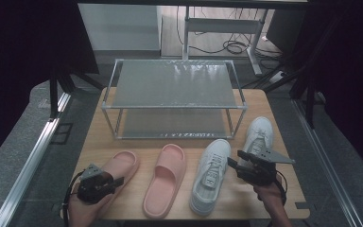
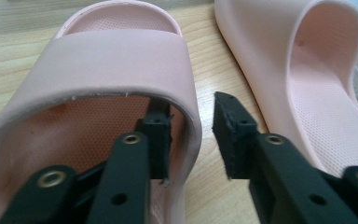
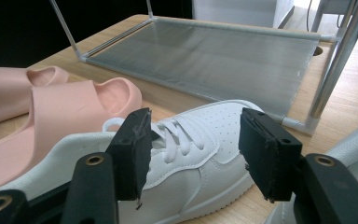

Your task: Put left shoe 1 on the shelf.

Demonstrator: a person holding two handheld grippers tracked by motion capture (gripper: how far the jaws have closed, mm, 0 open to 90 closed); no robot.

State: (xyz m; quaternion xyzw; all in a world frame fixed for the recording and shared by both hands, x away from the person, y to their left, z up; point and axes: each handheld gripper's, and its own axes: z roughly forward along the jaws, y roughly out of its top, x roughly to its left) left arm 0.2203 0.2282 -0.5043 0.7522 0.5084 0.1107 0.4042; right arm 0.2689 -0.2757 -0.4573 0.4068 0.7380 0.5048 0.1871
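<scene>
My left gripper (image 1: 116, 181) sits low at the near left, at the heel end of the left pink slipper (image 1: 125, 163). In the left gripper view it (image 2: 191, 133) is open. One jaw reaches inside under the slipper's strap (image 2: 112, 60), the other stands outside, and the strap's side wall runs between them with a gap to the outer pad. The second pink slipper (image 1: 165, 179) (image 2: 317, 70) lies beside it. My right gripper (image 1: 235, 159) (image 3: 193, 149) is open wide, hovering by the left white sneaker (image 1: 210, 175) (image 3: 200, 154), not touching it. The other white sneaker (image 1: 260, 135) lies at the right.
A two-tier metal shoe rack (image 1: 175, 85) (image 3: 205, 56) stands at the back of the wooden table (image 1: 94, 142), both shelves bare. The four shoes lie in a row in front of it. Dark curtains and metal rails flank the table.
</scene>
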